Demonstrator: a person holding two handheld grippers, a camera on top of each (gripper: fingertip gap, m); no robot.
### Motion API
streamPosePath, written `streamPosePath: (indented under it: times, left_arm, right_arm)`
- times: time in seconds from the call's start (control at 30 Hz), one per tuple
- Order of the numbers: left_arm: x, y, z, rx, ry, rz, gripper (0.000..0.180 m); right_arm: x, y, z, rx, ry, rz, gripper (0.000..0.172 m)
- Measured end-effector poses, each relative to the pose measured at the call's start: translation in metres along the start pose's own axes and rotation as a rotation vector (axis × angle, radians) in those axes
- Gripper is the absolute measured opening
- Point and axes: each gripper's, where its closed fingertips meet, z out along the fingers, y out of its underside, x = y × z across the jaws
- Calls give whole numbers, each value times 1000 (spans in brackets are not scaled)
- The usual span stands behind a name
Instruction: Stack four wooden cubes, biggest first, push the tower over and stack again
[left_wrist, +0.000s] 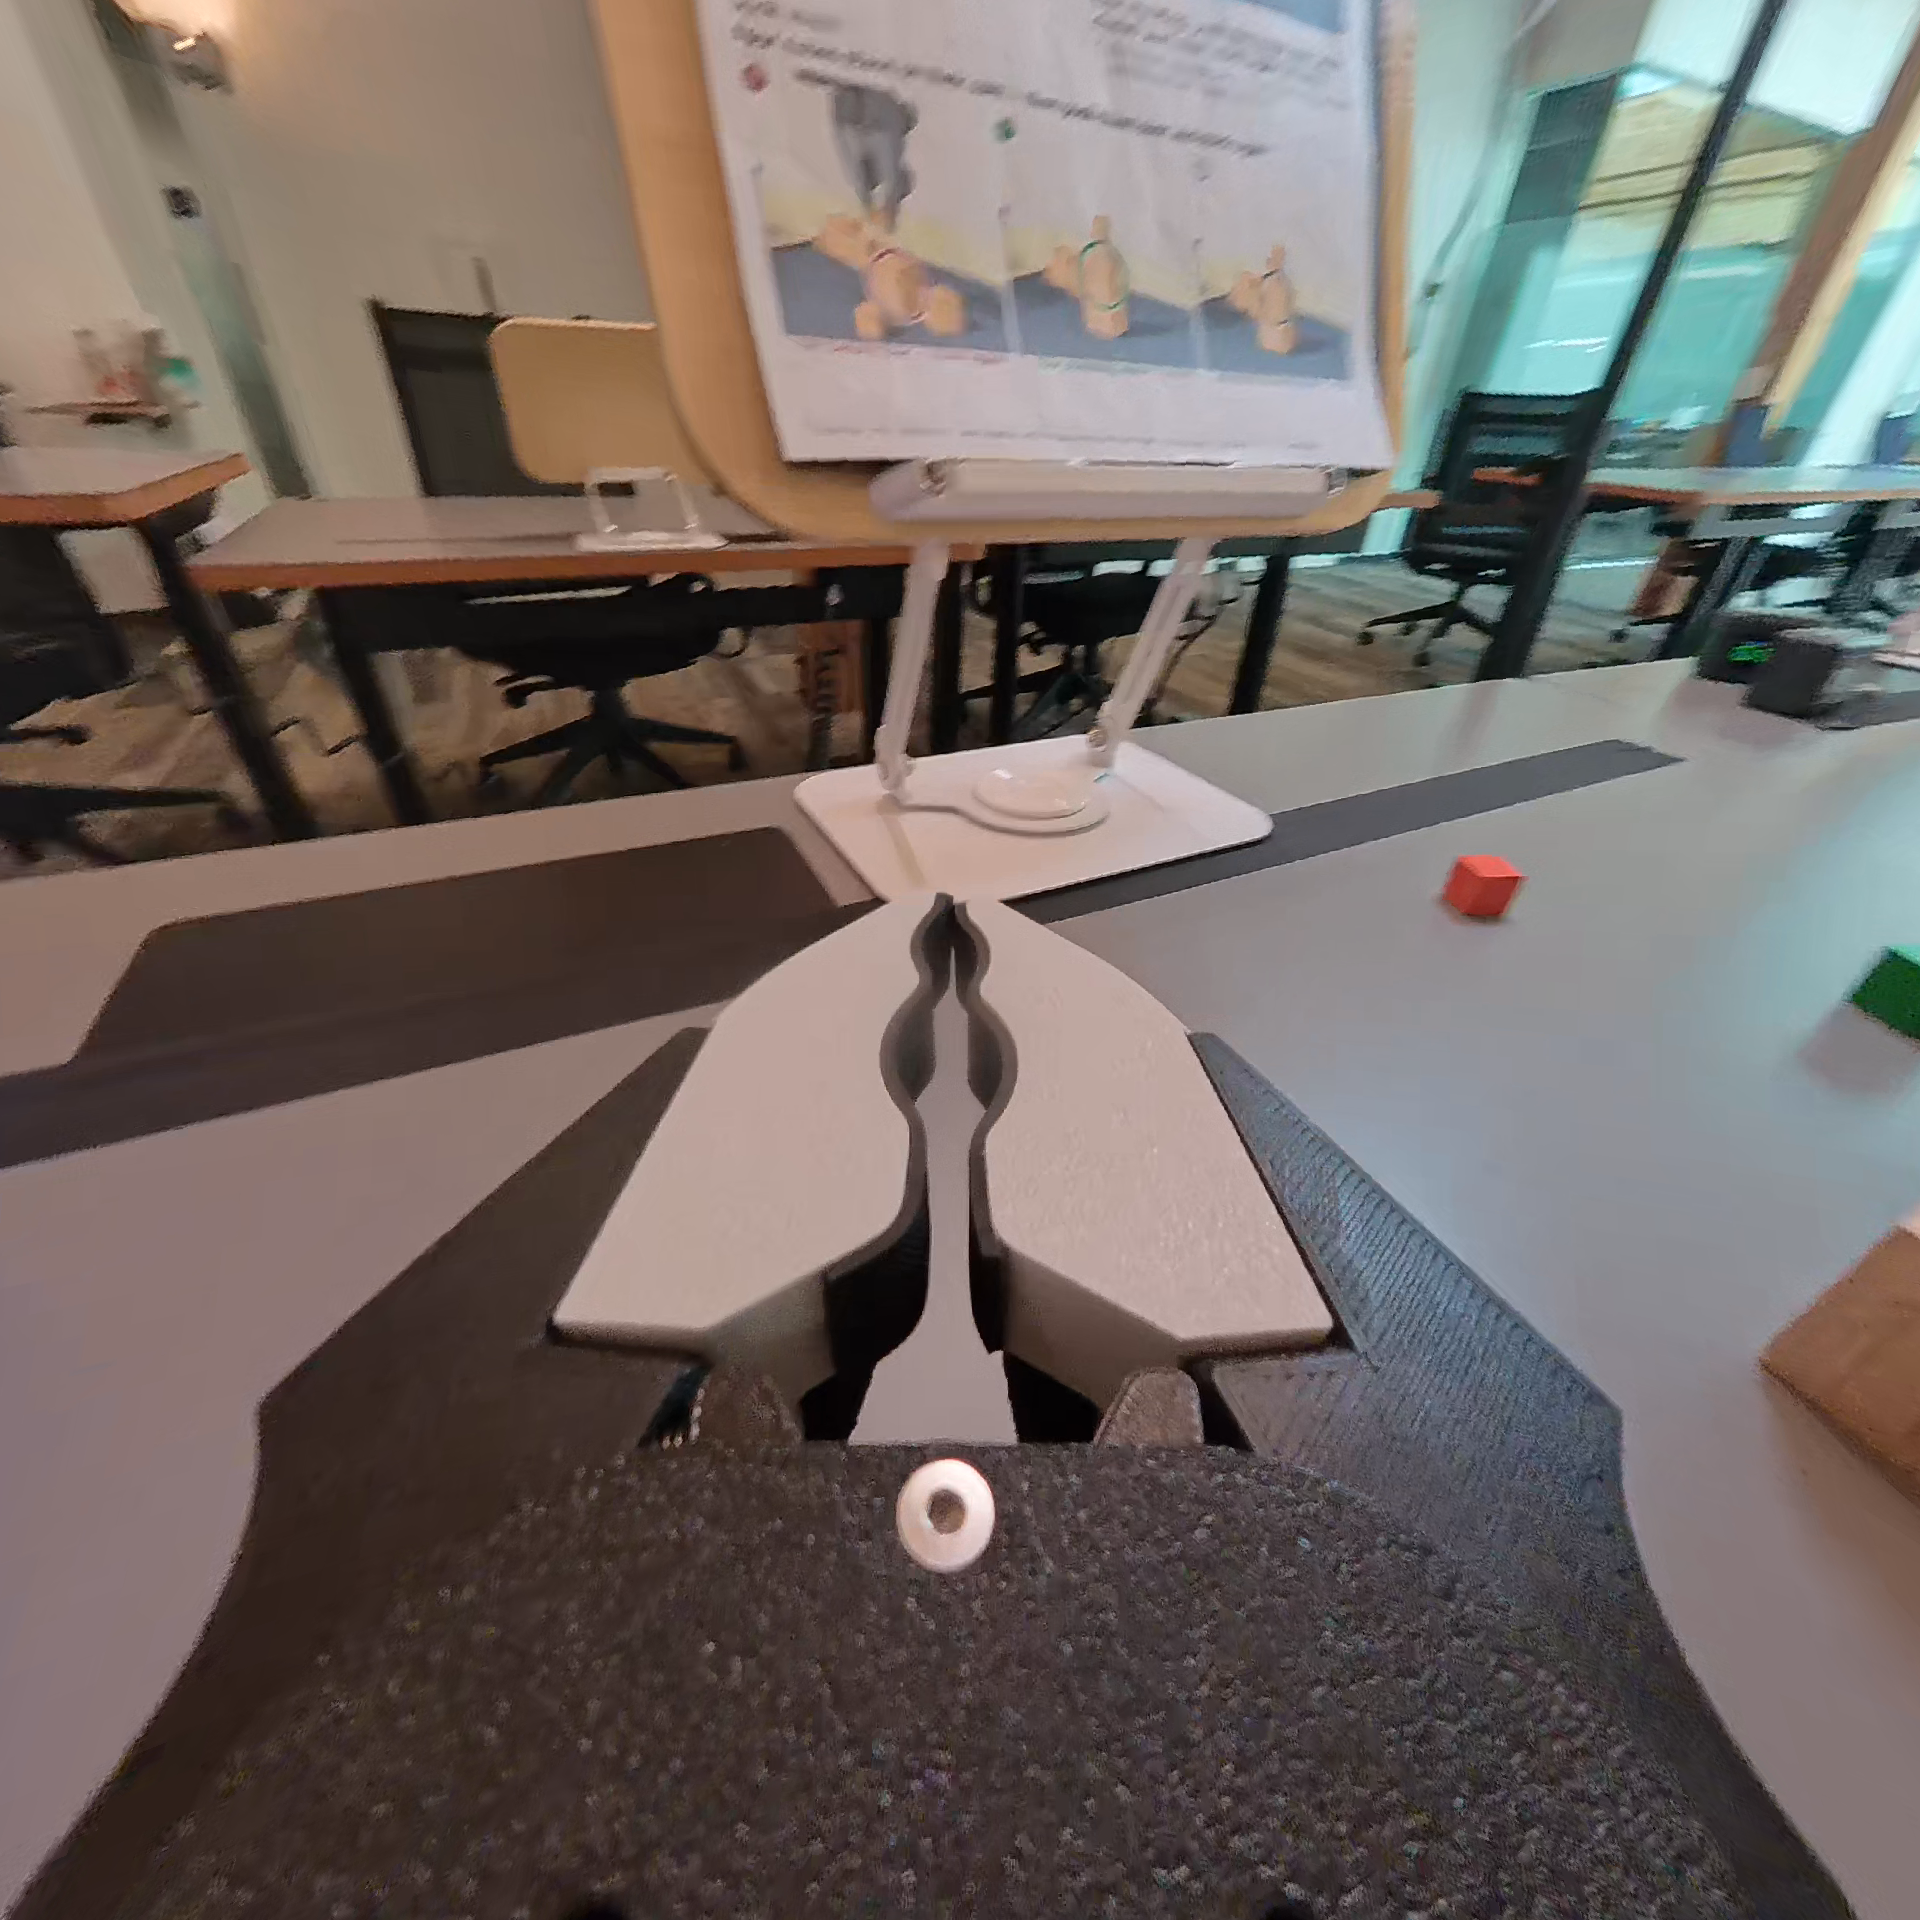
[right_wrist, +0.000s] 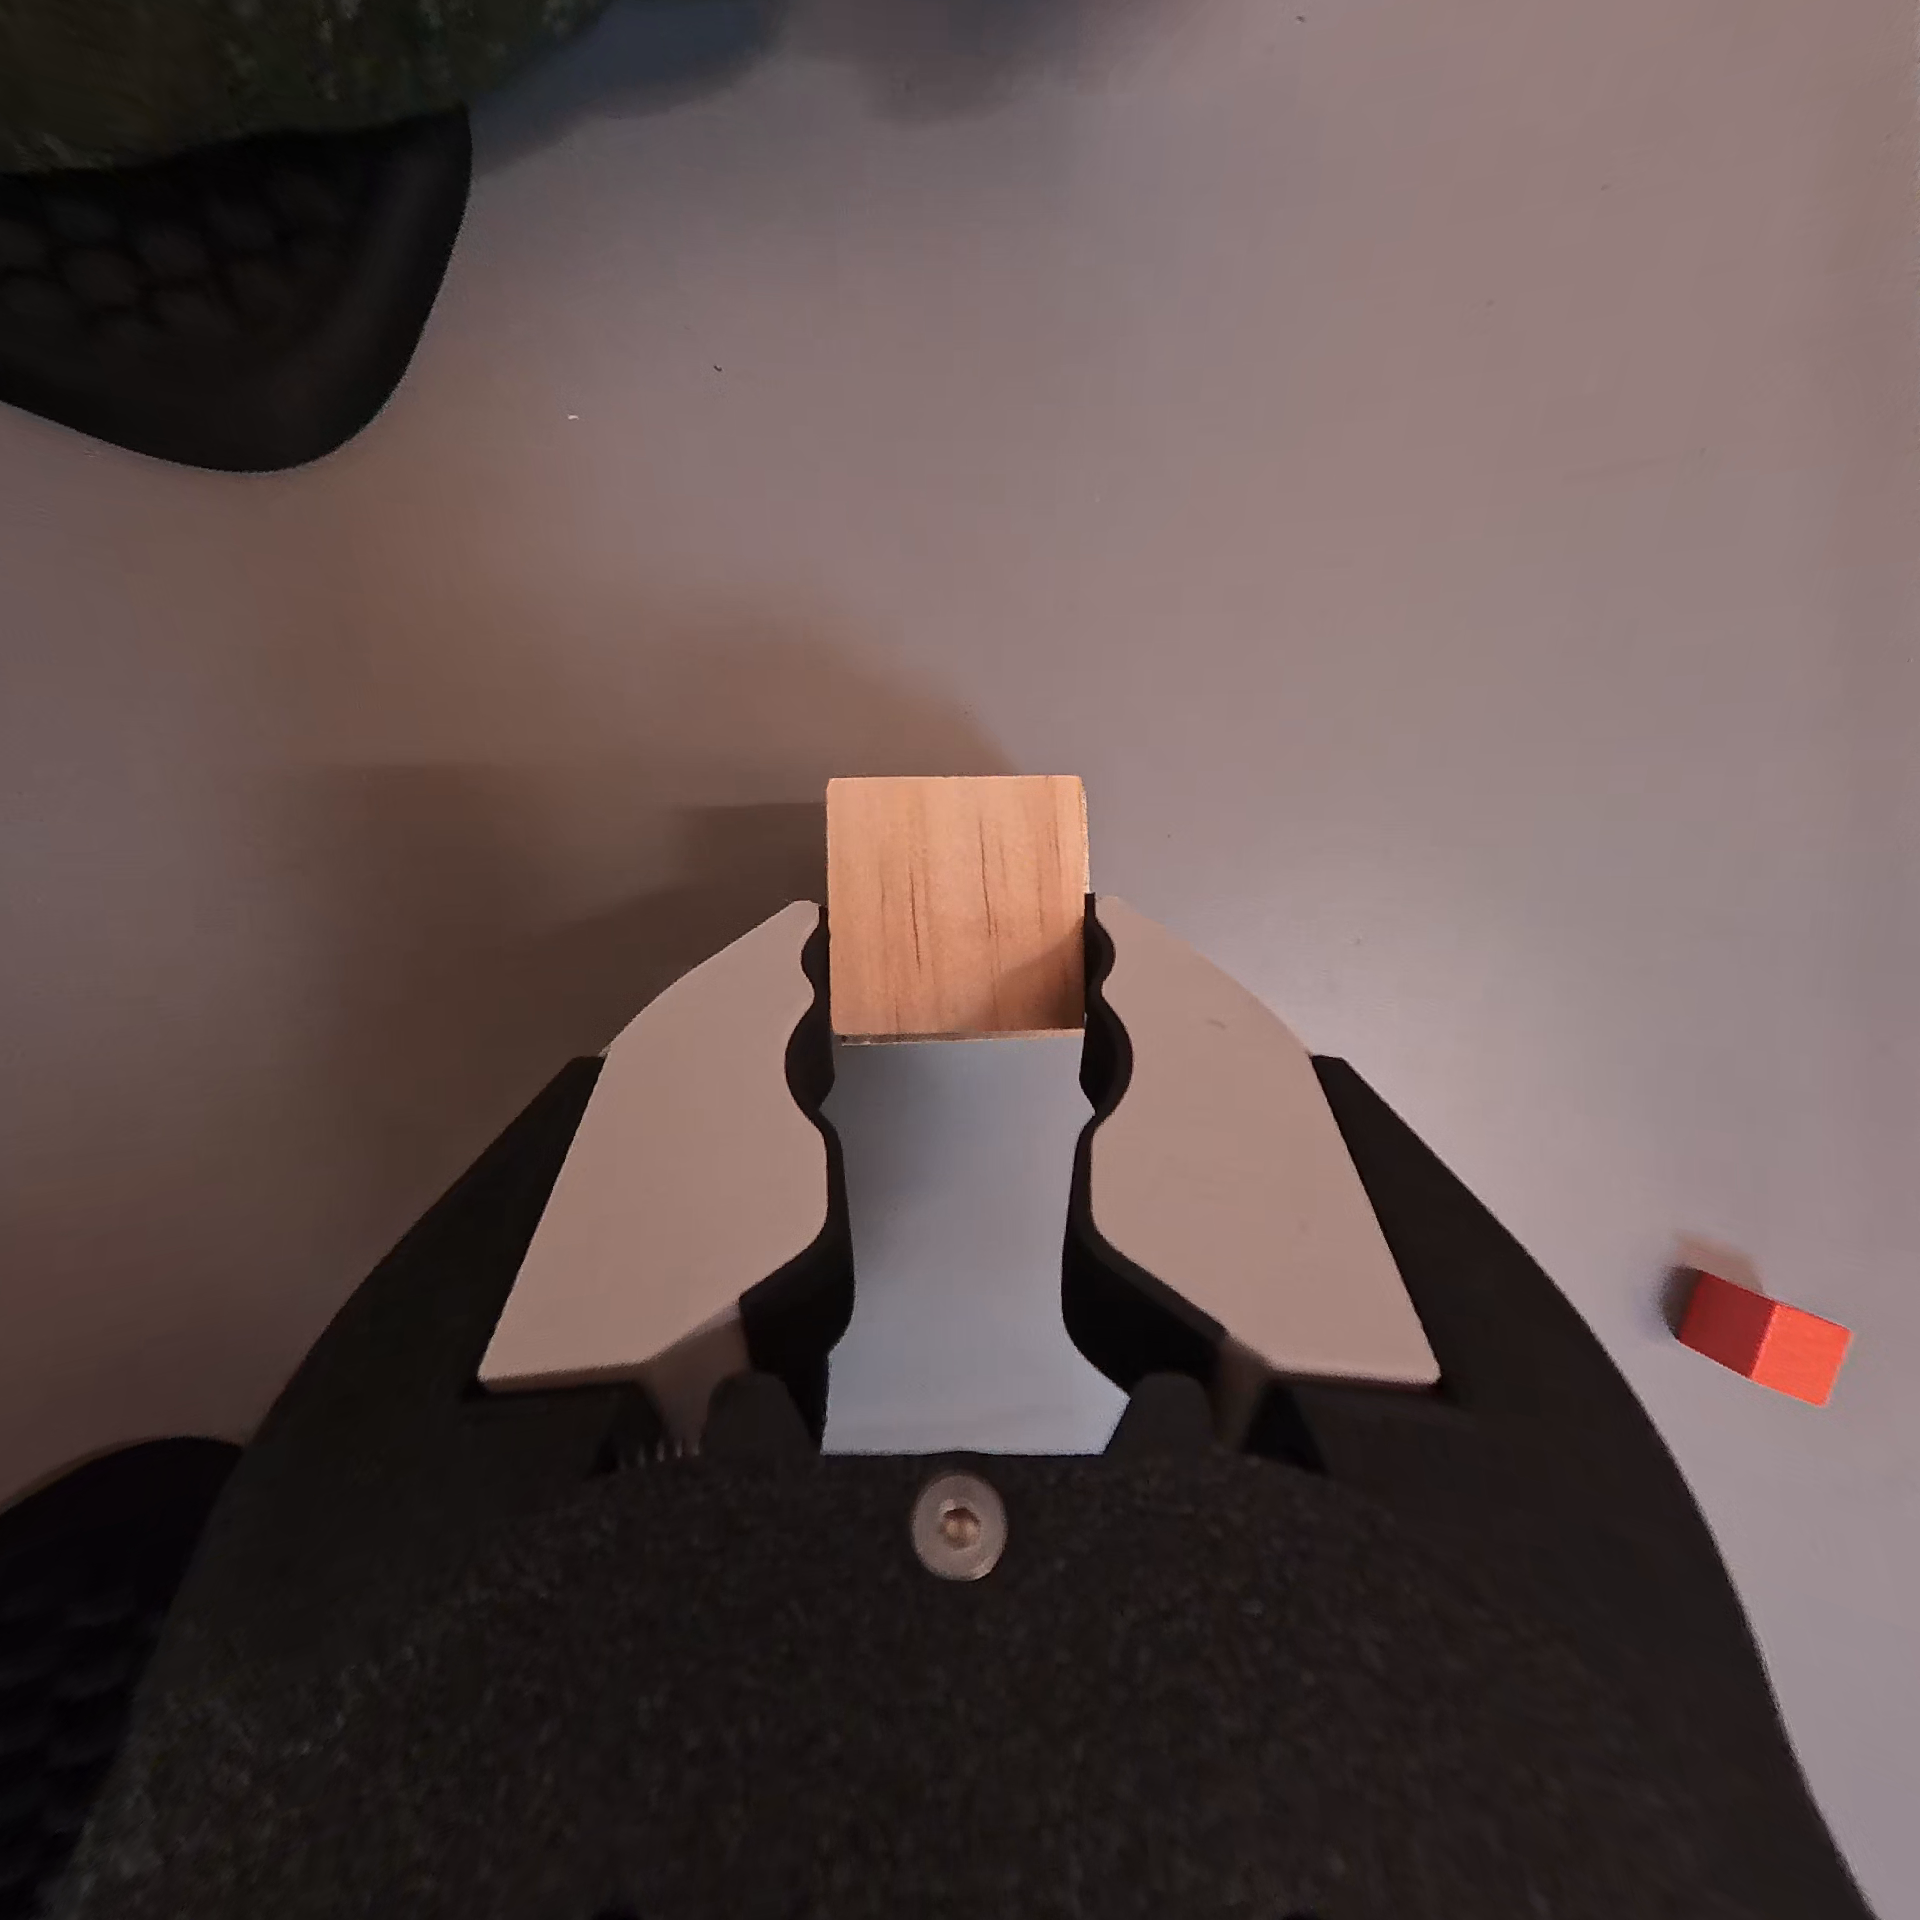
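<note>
My right gripper (right_wrist: 956, 912) is shut on a pale wooden block (right_wrist: 951, 862). Both black pads press on the block's sides, and its far half sticks out past the fingertips over the grey table (right_wrist: 1351, 520). A small red block (right_wrist: 1761, 1342) lies on the table to the right of this gripper. My left gripper (left_wrist: 954, 914) is shut with its fingertips together and nothing between them. It hovers over the grey table (left_wrist: 1455, 1143) and points at a white stand base (left_wrist: 1039, 821). A red cube (left_wrist: 1484, 886) and a green block (left_wrist: 1886, 992) lie to its right.
The white stand holds a printed sheet (left_wrist: 1060, 229) upright. A black strip (left_wrist: 416, 935) runs across the table. A pale wooden piece (left_wrist: 1849, 1361) shows at the right edge. A dark textured object (right_wrist: 208, 260) lies at the right view's top left. Desks and office chairs stand beyond. About 25 cm separates my left fingertips from my right. My right gripper's tips are some 20 cm from the red cube (left_wrist: 1484, 886). The right camera catches it too, in the right wrist view (right_wrist: 1754, 1309).
</note>
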Motion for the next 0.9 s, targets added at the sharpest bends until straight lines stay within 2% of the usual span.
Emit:
streamPosePath:
  times: [0.27, 0.37, 0.47, 0.57, 0.67, 0.73, 0.8, 0.9]
  left_arm:
    - [25, -7, -7, 50, 217, -17, 0]
    - [30, -8, -9, 61, 259, -19, 0]
    - [34, -7, -9, 54, 275, -11, 0]
    - [37, -3, -8, 35, 279, 7, 0]
    - [38, 1, -5, 16, 278, 16, 0]
    - [39, 3, -5, 10, 278, 21, 0]
    - [39, 4, -5, 7, 276, 25, 0]
    - [40, 5, -4, 1, 278, 22, 0]
  right_arm:
    - [0, 0, 1, 5, 21, -7, 45]
    - [-2, -2, -3, 26, 6, -7, 53]
    - [9, -13, -31, 131, 20, 33, 56]
    - [44, -12, -71, 223, 140, 106, 53]
    - [90, 15, -100, 215, 302, 200, 51]
    - [111, 39, -108, 197, 347, 275, 49]
    - [119, 64, -108, 165, 348, 318, 47]
    - [109, 107, -99, 29, 290, 322, 48]
